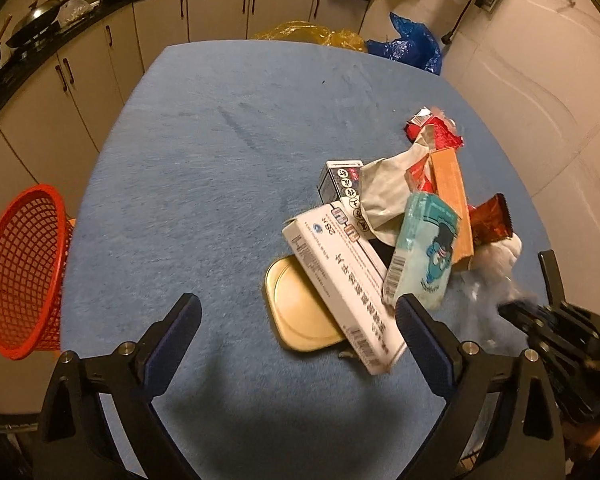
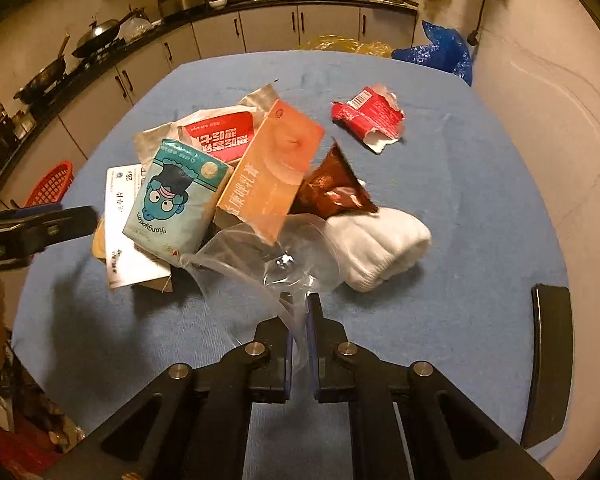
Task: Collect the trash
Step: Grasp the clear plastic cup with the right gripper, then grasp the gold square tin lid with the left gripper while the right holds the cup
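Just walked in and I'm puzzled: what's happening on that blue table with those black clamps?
Someone holding a clamp-like gripper in each hand is clearing trash. The right gripper is shut on a clear plastic bag at the near edge of a pile of boxes and wrappers on the blue table. The left gripper is open, near a white box leaning on a gold tin lid. A red basket waits beside the table.

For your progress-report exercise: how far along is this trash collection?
Done: nothing visible; the red mesh basket shows no trash inside. In hand: the right gripper is shut on a clear plastic bag; the left gripper is open by the white medicine box. Left: the whole pile, including the torn red wrapper.
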`<action>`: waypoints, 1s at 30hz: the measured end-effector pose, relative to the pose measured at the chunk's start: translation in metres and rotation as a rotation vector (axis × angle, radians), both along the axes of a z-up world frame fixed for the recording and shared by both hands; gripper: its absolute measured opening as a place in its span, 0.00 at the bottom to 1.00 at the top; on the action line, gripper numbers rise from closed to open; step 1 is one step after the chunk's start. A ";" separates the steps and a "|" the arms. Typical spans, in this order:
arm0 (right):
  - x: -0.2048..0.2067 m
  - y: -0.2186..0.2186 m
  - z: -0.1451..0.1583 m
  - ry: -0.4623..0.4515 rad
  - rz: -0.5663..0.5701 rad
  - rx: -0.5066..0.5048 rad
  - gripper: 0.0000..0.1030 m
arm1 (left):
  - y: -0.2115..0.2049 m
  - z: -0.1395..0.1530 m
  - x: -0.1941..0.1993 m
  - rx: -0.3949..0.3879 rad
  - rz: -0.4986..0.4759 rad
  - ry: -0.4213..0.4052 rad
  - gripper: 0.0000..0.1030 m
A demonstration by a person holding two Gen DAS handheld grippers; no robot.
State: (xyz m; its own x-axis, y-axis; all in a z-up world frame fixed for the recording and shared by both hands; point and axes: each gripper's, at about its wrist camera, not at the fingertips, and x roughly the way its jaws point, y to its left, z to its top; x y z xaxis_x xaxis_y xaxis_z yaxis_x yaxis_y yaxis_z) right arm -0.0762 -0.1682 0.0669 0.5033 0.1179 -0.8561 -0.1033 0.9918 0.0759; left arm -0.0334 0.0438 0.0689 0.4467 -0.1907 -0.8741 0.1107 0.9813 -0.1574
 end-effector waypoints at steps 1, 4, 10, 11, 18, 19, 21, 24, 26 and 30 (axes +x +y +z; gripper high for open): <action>-0.003 -0.002 0.001 -0.006 0.003 0.006 0.06 | -0.002 -0.003 0.004 -0.001 0.001 0.009 0.85; -0.007 -0.008 0.005 -0.014 -0.003 0.022 0.06 | -0.009 -0.012 0.014 -0.004 -0.002 0.031 0.78; -0.018 -0.014 0.014 -0.045 0.005 0.055 0.06 | -0.022 -0.023 0.024 -0.010 -0.008 0.040 0.71; -0.019 -0.015 0.015 -0.048 0.006 0.056 0.06 | -0.024 -0.023 0.026 -0.005 -0.006 0.030 0.70; -0.023 -0.014 0.020 -0.056 0.010 0.067 0.06 | -0.023 -0.006 0.024 -0.004 -0.001 -0.065 0.29; -0.024 -0.012 0.021 -0.059 0.013 0.068 0.06 | -0.021 -0.002 0.024 -0.014 -0.001 -0.073 0.21; -0.024 -0.009 0.023 -0.064 0.021 0.069 0.06 | -0.019 0.001 0.024 -0.024 -0.012 -0.073 0.01; -0.023 -0.007 0.024 -0.065 0.026 0.074 0.06 | -0.019 -0.001 0.022 -0.033 -0.031 -0.050 0.00; -0.023 -0.005 0.024 -0.065 0.029 0.075 0.06 | -0.017 -0.004 0.021 -0.019 -0.027 -0.044 0.03; -0.024 -0.005 0.024 -0.063 0.034 0.074 0.06 | 0.000 -0.004 0.015 -0.027 0.040 -0.034 0.62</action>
State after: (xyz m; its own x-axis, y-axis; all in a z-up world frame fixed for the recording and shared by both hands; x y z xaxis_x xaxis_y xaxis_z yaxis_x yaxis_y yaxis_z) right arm -0.1006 -0.1730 0.0907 0.5501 0.1978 -0.8113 -0.1436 0.9795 0.1414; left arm -0.0182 0.0439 0.0648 0.4838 -0.1954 -0.8531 0.0774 0.9805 -0.1807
